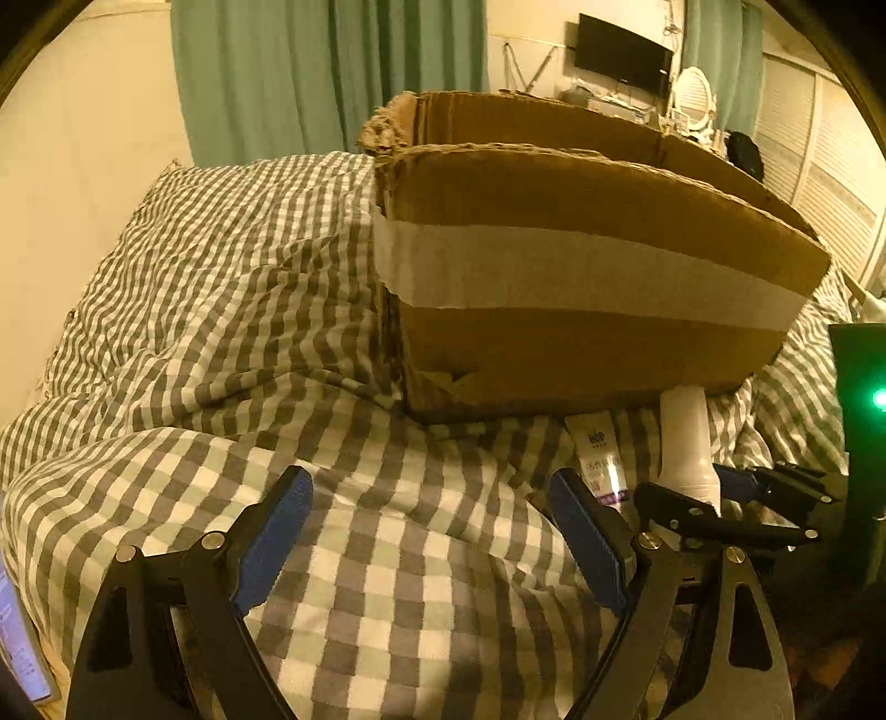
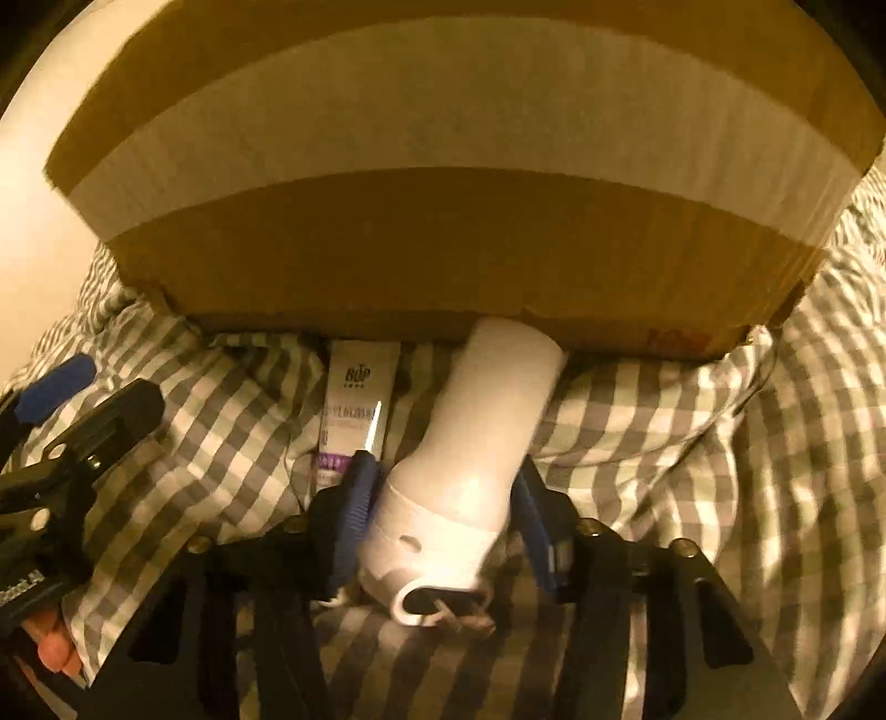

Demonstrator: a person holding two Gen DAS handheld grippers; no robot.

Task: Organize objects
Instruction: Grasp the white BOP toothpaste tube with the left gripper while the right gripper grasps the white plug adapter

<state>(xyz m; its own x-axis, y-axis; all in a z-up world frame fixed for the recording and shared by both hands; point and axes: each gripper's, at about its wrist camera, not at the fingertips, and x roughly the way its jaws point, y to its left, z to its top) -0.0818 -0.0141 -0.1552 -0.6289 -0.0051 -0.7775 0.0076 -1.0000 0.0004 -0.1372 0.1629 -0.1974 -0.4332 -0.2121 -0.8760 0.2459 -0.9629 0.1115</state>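
A white bottle (image 2: 476,443) lies on the checked bedcover, its far end against the foot of a taped cardboard box (image 2: 421,232). My right gripper (image 2: 443,487) is shut on the white bottle near its capped end. A white tube (image 2: 354,410) with purple print lies just left of the bottle. In the left wrist view the box (image 1: 581,266) stands ahead, open at the top, with the bottle (image 1: 686,443) and tube (image 1: 601,459) at its base. My left gripper (image 1: 432,531) is open and empty over the bedcover, left of the right gripper (image 1: 725,498).
The checked bedcover (image 1: 221,310) is rumpled, with folds to the left of the box. Green curtains (image 1: 310,77) hang behind. A shelf with a monitor (image 1: 623,52) stands at the far right. A phone screen (image 1: 16,637) shows at the left edge.
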